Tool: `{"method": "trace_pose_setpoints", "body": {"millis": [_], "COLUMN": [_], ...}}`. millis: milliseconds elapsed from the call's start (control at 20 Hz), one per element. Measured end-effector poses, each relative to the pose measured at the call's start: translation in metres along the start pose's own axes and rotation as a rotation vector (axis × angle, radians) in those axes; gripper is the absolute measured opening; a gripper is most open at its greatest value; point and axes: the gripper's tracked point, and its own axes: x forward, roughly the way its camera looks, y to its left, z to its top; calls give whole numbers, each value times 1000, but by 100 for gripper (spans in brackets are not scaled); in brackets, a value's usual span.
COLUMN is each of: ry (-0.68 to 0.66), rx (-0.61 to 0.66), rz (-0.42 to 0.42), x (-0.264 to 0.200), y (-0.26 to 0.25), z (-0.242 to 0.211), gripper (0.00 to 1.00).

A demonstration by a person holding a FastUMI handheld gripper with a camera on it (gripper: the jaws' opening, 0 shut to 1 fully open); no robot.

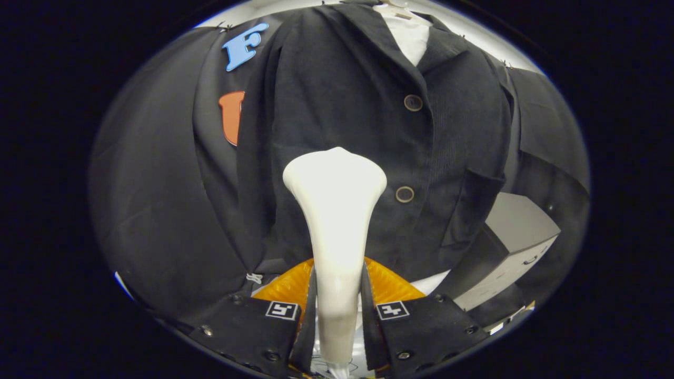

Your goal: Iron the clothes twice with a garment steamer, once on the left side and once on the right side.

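Steamer (335,210): white, long neck flaring to a broad head; the neck runs up between the jaws, head well ahead of them.
Jaws: the gripper (337,316) is closed narrow on the steamer's neck, one finger pressing each side.
Garment: dark jacket (342,105) hanging upright just beyond the steamer head; whether the head touches the cloth cannot be told.
Head position: on the panel beside the button line, level with the lower button (404,194); upper button (413,102) higher up the same line.
Pocket (468,210): patch pocket on the far panel, past the buttons.
Collar: open, white lining (408,37) at the top.
Surroundings: white cabinet (518,237) behind the hem; orange part (389,284) under the neck.
Risk: head could catch on a button if the stroke drifts sideways; the smooth neck could twist in the grip under pressure.
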Motion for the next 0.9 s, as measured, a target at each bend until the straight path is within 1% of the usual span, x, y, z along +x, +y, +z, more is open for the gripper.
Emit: {"method": "trace_pose_setpoints", "body": {"millis": [200, 750, 900], "ry": [22, 148, 177], "rx": [-16, -69, -72], "rz": [0, 11, 24], "x": [10, 36, 41], "y": [-1, -4, -4], "z": [-23, -128, -146], "gripper": [41, 41, 41]}}
